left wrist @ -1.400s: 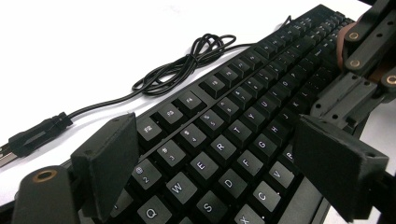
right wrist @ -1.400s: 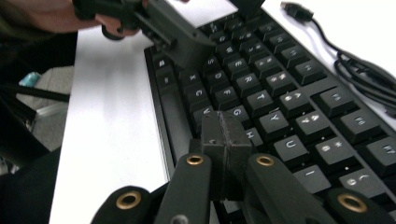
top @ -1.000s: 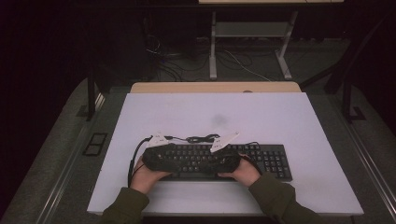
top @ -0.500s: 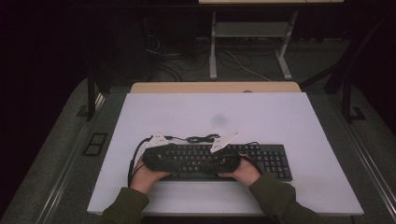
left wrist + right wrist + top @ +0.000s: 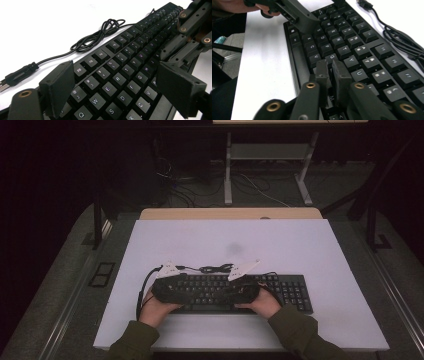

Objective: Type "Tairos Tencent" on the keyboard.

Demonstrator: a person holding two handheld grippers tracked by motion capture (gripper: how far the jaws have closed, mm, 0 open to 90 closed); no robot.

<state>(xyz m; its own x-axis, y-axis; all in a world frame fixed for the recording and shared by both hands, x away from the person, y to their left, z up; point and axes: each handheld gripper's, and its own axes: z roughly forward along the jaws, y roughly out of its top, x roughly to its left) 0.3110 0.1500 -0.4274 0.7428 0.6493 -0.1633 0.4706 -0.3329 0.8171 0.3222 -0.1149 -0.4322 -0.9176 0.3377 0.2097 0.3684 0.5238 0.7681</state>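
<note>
White tabletop (image 5: 300, 250) bears a keyboard (image 5: 290, 287) half hidden by spread left gripper (image 5: 120, 82) and barely parted, just-opening right gripper (image 5: 331, 67).

I see a matt black plastic keyboard (image 5: 130, 75) with smooth keycaps, its cable (image 5: 100, 35) glossy rubbery, on a smooth matt white table (image 5: 280, 245).

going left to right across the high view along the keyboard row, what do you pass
left gripper in the person's left hand → right gripper in the right hand → the bare number-pad end of the black computer keyboard, all on the white table.
</note>
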